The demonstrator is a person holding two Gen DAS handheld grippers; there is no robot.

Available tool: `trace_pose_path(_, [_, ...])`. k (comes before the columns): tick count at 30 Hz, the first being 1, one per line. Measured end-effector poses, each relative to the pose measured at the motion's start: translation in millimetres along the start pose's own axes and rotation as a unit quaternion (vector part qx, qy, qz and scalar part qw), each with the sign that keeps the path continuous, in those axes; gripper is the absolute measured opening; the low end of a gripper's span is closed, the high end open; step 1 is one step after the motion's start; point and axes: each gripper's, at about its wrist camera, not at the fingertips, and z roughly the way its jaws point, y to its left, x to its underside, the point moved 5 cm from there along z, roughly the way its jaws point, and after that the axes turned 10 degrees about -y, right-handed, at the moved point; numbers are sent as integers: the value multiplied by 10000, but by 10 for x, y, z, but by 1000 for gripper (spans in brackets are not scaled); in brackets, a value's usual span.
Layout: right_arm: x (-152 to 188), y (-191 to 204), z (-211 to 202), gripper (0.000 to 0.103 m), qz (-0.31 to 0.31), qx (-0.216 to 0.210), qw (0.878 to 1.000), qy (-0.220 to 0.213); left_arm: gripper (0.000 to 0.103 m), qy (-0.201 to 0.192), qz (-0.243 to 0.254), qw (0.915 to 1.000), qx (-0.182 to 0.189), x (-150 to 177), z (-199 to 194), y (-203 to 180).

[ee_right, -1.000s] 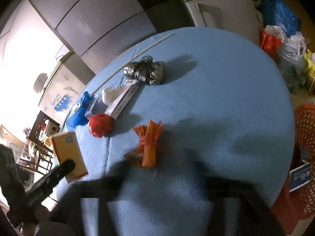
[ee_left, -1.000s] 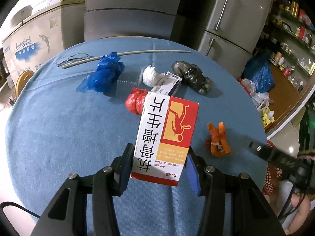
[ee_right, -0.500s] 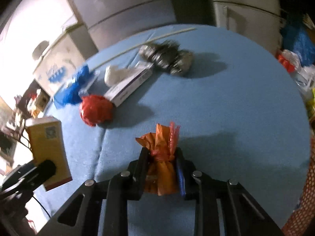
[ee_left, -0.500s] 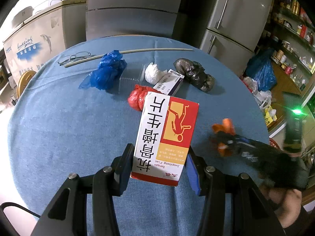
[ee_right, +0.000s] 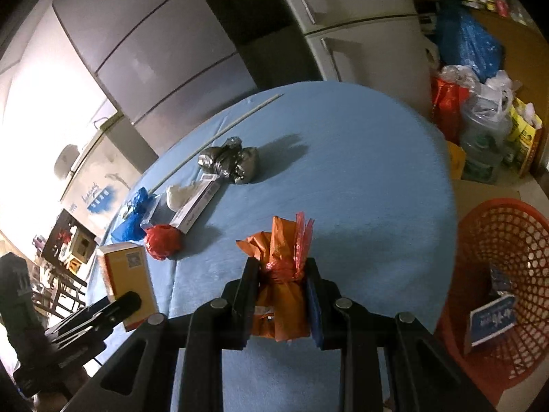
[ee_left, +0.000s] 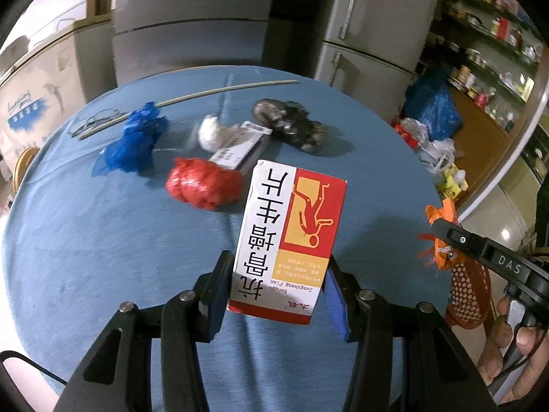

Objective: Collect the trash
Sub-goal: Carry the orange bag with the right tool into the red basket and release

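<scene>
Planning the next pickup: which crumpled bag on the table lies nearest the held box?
The red bag, lying just left of the medicine box; the blue bag and black bag lie farther back.

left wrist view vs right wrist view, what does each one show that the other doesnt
Only the left wrist view shows the medicine box's printed front and the glasses beside the stick. Only the right wrist view shows inside the red basket, where a blue box lies. Both show the blue tablecloth, red bag, black bag, and the orange packet clamped in the right gripper.
</scene>
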Motion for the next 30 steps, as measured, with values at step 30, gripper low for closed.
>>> trace_pose_path(30, [-49, -1323, -644, 28, 661, 1126, 9906, -413, 51, 216, 1288, 9889, 710, -60, 336, -1409])
